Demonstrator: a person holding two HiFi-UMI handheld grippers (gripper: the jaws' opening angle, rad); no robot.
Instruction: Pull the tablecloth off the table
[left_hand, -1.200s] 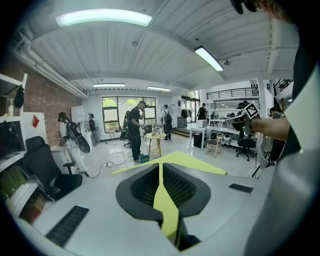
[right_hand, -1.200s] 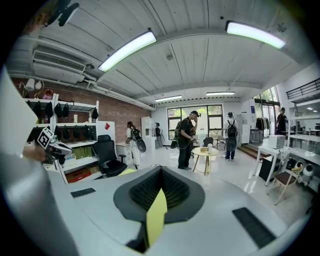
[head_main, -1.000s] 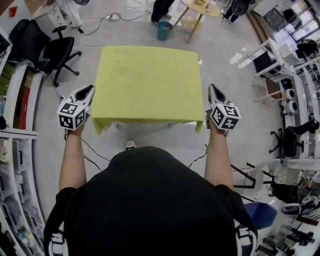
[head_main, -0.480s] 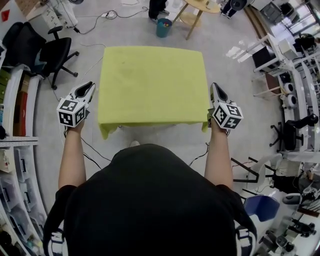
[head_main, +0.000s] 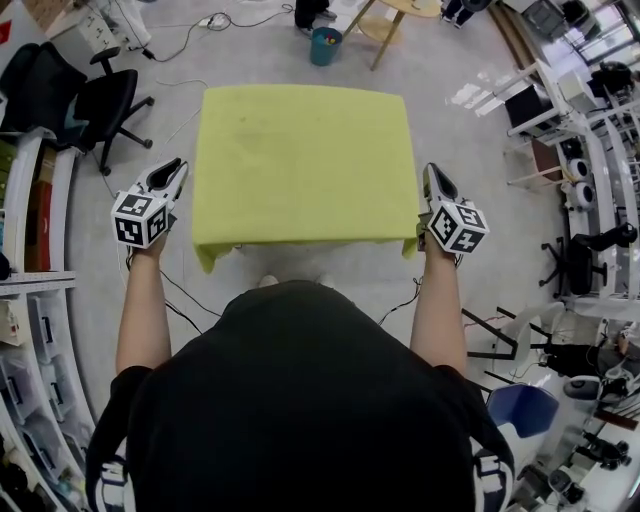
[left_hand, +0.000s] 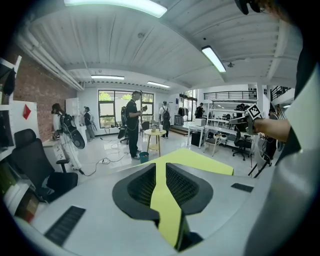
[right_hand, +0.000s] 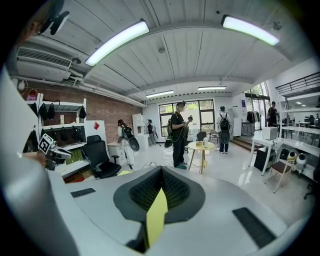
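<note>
The yellow-green tablecloth (head_main: 305, 165) covers the whole square table in the head view, its near corners hanging down. My left gripper (head_main: 172, 170) is beside the cloth's near left edge. In the left gripper view its jaws (left_hand: 161, 167) are opening, with a strip of the cloth (left_hand: 167, 215) lying loose in the gap. My right gripper (head_main: 432, 176) is at the near right edge. In the right gripper view it (right_hand: 161, 171) is shut on a thin fold of the cloth (right_hand: 156, 217).
A black office chair (head_main: 95, 100) stands left of the table, with shelves (head_main: 30, 250) along the left wall. Beyond the table are a teal bin (head_main: 325, 45) and a round wooden table (head_main: 395, 15). Desks and chairs (head_main: 580, 200) crowd the right. A person (left_hand: 132, 125) stands beyond.
The left gripper has drifted slightly left, away from the cloth's edge. The right gripper stays at the near right corner. The cloth lies much as before.
</note>
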